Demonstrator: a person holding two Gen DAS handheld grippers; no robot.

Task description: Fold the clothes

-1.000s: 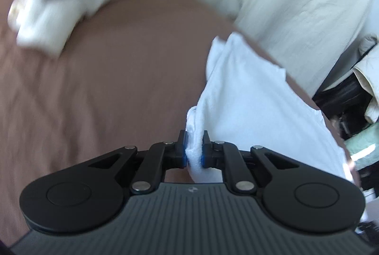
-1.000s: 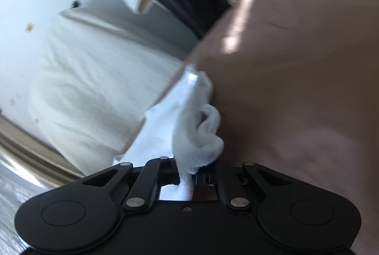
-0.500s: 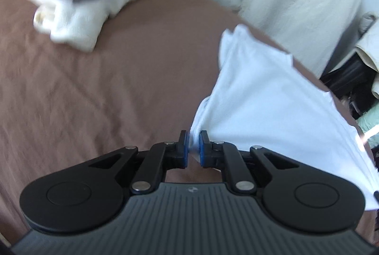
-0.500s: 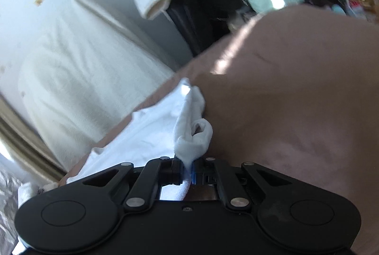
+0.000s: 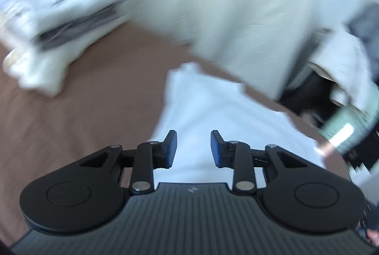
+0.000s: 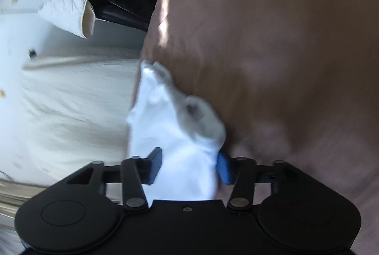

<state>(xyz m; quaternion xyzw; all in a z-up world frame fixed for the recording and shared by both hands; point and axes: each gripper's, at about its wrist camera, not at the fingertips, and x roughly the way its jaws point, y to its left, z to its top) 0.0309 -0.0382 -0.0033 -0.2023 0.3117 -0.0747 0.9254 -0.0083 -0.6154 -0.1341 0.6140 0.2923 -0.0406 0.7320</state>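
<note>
Left wrist: my left gripper (image 5: pixel 193 146) stands wide open, gripping nothing. The white shirt (image 5: pixel 213 110) lies straight ahead and under the fingers on the brown bed (image 5: pixel 83 93), its long axis running forward and right.

Right wrist: my right gripper (image 6: pixel 189 166) is parted, shirt (image 6: pixel 175 131) bunched between the pads; blur hides whether they pinch it, probably loose. Cloth trails forward-left.

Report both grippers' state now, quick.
Left gripper: open, holding nothing; the white garment lies on the bed beyond it.
Right gripper: open, fingers spread with the white garment loose between them.
</note>
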